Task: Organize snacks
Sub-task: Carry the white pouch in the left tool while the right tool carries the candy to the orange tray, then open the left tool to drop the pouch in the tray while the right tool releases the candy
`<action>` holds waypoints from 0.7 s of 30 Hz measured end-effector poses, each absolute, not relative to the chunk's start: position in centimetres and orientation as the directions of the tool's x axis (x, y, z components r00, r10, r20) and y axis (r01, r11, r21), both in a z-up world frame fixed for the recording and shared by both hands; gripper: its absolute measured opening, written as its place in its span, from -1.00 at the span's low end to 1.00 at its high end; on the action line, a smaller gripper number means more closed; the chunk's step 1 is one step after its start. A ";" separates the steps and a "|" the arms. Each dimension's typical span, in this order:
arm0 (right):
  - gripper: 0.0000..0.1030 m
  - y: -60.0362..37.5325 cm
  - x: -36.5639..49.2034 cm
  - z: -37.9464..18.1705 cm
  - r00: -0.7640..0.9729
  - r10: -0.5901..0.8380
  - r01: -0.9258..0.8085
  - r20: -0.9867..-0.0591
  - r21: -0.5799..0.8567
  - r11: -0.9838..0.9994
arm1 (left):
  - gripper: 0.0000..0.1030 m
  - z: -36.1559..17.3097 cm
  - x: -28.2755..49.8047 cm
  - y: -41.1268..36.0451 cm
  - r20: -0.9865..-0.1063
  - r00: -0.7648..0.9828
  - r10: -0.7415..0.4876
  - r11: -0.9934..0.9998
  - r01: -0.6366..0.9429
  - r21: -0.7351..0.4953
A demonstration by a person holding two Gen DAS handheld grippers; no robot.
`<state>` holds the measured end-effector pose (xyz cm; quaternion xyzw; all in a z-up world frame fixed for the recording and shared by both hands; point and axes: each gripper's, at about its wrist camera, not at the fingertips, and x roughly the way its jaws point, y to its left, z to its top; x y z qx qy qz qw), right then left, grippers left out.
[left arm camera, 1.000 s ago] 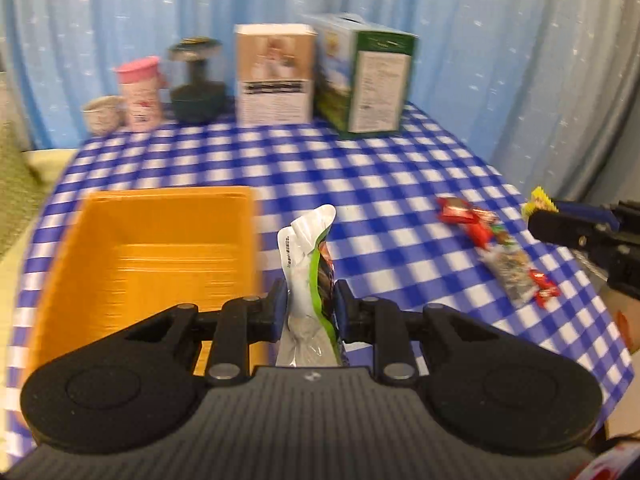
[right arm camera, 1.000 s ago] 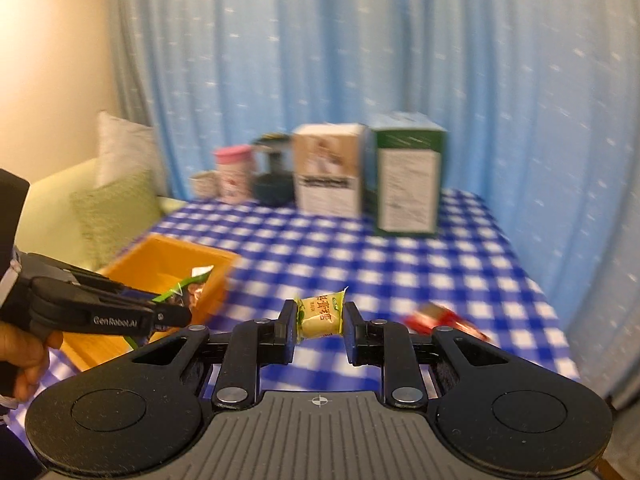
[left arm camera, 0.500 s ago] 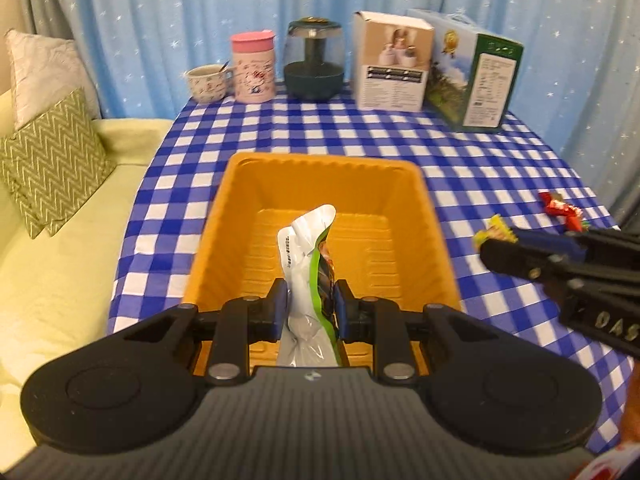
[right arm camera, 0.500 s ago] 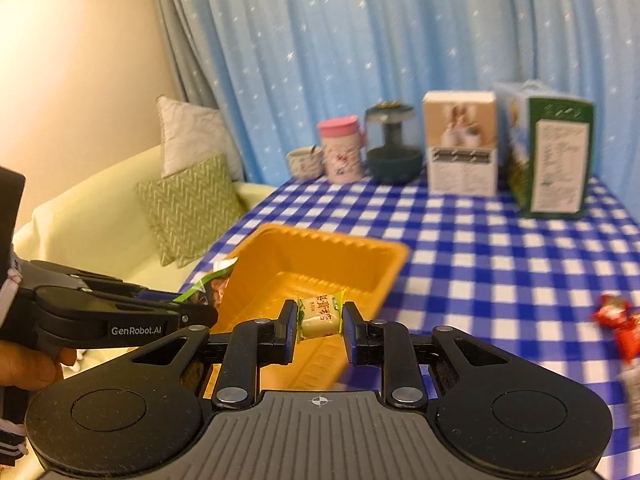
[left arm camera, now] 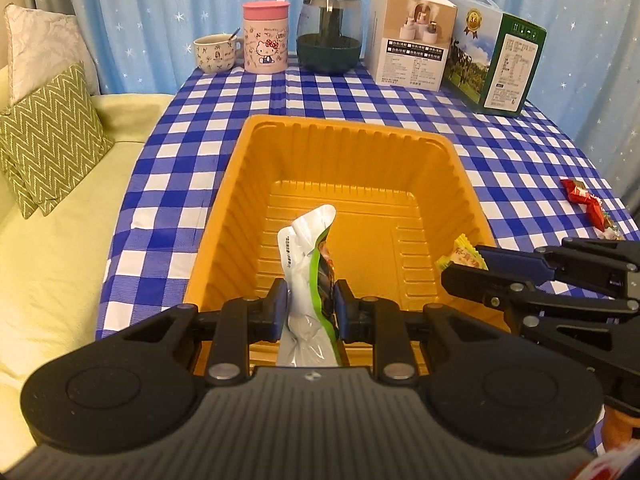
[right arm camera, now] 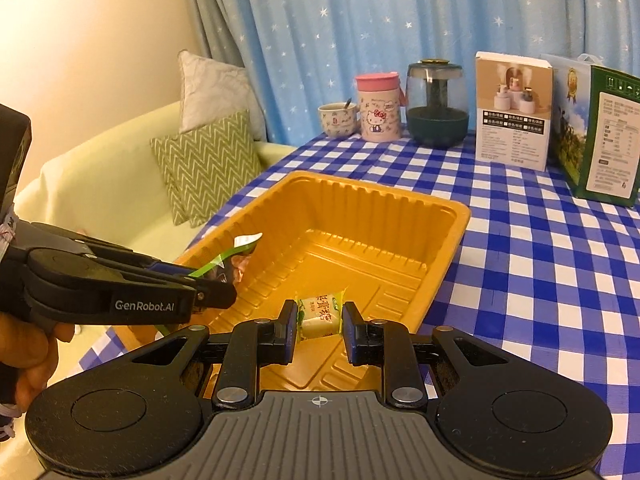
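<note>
1. The left gripper (left arm camera: 307, 306) was clamped on a green-and-white snack pouch (left arm camera: 310, 264), its blue pads pressed against both faces; the pouch stood upright between the jaws, its crumpled top rising above them.
2. The right gripper (right arm camera: 318, 330) was closed on a small yellow candy packet (right arm camera: 321, 314), held crosswise by its two ends.
3. Directly beyond and below both sets of jaws lay the orange tray (left arm camera: 236, 184), a ribbed plastic bin; both held snacks hung above its near end, with nothing seen on its floor.
4. In the left wrist view the right gripper (left arm camera: 466, 262) reached in from the right, level with the tray's right rim. In the right wrist view the left gripper (right arm camera: 216, 284) came in from the left over the tray's near corner.
5. Far right of the left jaws, red-wrapped snacks (left arm camera: 586, 202) lay on the blue checked tablecloth (left arm camera: 520, 152).
6. Well beyond the tray stood a mug (left arm camera: 216, 52), a pink tumbler (left arm camera: 265, 42), a dark jar (left arm camera: 328, 32) and two boxes (left arm camera: 410, 38).
</note>
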<state>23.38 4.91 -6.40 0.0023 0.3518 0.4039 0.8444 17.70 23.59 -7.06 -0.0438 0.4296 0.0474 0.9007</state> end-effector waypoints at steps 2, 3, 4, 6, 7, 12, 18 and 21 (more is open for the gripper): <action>-0.54 5.0 23.5 -6.6 0.424 0.681 -0.679 -0.596 0.288 0.675 | -0.57 -7.3 17.8 23.6 -0.779 0.625 0.045 0.992 -0.123 -0.041; -0.54 5.1 23.6 -6.6 0.424 0.680 -0.680 -0.598 0.286 0.675 | -0.56 -7.4 17.9 23.7 -0.780 0.624 0.042 0.991 -0.123 -0.044; -0.54 5.1 23.6 -6.7 0.424 0.679 -0.679 -0.599 0.285 0.676 | -0.56 -7.5 18.0 23.8 -0.781 0.623 0.042 0.991 -0.124 -0.046; -0.53 5.1 23.6 -6.7 0.423 0.678 -0.679 -0.601 0.286 0.677 | -0.54 -7.6 18.1 23.9 -0.782 0.621 0.045 0.990 -0.131 -0.047; -0.53 5.2 23.5 -6.7 0.422 0.678 -0.679 -0.602 0.286 0.676 | -0.54 -7.6 18.0 24.0 -0.782 0.621 0.048 0.990 -0.136 -0.048; -0.53 5.5 23.5 -6.7 0.414 0.681 -0.685 -0.604 0.286 0.670 | -0.50 -7.0 17.2 24.5 -0.772 0.632 0.062 0.985 -0.163 -0.055; -0.53 6.0 23.3 -6.5 0.407 0.689 -0.692 -0.600 0.289 0.661 | -0.50 -6.3 16.4 24.8 -0.764 0.642 0.067 0.983 -0.173 -0.059; -0.53 6.3 23.2 -6.4 0.407 0.692 -0.698 -0.596 0.285 0.657 | -0.50 -6.1 16.0 25.0 -0.762 0.644 0.068 0.983 -0.173 -0.059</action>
